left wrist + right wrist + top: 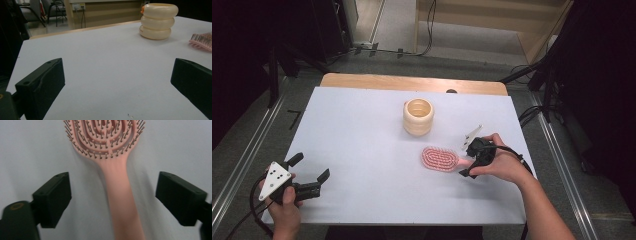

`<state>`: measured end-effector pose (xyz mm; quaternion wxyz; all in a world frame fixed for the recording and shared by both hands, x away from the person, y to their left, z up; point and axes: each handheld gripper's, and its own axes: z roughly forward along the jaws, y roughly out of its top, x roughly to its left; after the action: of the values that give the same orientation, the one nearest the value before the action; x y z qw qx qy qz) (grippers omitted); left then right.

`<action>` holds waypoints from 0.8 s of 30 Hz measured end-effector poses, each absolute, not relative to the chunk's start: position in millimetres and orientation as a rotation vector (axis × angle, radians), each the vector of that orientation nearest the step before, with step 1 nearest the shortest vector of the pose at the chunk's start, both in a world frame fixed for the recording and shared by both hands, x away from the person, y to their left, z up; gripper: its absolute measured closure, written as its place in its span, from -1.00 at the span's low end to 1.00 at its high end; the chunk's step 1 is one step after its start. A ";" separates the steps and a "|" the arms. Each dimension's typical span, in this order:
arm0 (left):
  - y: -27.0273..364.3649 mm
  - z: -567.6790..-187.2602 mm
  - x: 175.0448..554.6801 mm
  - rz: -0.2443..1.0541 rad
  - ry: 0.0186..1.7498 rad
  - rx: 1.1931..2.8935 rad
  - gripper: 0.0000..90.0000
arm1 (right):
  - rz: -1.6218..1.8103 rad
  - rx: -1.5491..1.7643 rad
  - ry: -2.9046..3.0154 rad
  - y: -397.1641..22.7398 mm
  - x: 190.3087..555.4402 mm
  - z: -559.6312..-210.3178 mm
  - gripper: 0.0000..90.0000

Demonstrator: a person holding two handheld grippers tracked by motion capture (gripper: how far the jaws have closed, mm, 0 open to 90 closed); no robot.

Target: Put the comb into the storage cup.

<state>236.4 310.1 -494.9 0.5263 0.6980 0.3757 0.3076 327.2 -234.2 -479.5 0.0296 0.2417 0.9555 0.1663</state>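
Right tongs (pixel 113 195), jaws spread wide and clear of the pink hairbrush (pixel 110 157) handle lying between them on the white surface (pixel 362 150), with the cream ribbed cup (pixel 418 116) just beyond and the left tongs (pixel 309 175) open, well apart.

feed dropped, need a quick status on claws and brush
Right claw open, astride pink hairbrush handle, not gripping. Left claw open, idle. Cream cup stands apart; nothing blocking.
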 end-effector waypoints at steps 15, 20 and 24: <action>309.8 -495.0 236.4 0.734 0.900 1.670 -1.00 | 0.457 0.692 2.955 -230.0 331.8 -485.7 0.40; 309.7 -495.0 236.3 0.735 0.899 1.672 -1.00 | 0.446 0.705 2.957 -228.4 329.5 -484.9 0.49; 309.8 -495.0 236.3 0.735 0.899 1.670 -1.00 | 0.511 0.702 2.941 -232.5 328.6 -486.1 0.50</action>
<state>236.3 309.8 -495.0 0.5257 0.6984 0.3761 0.3074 328.6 -232.5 -486.1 0.0374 0.2287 0.9584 0.1665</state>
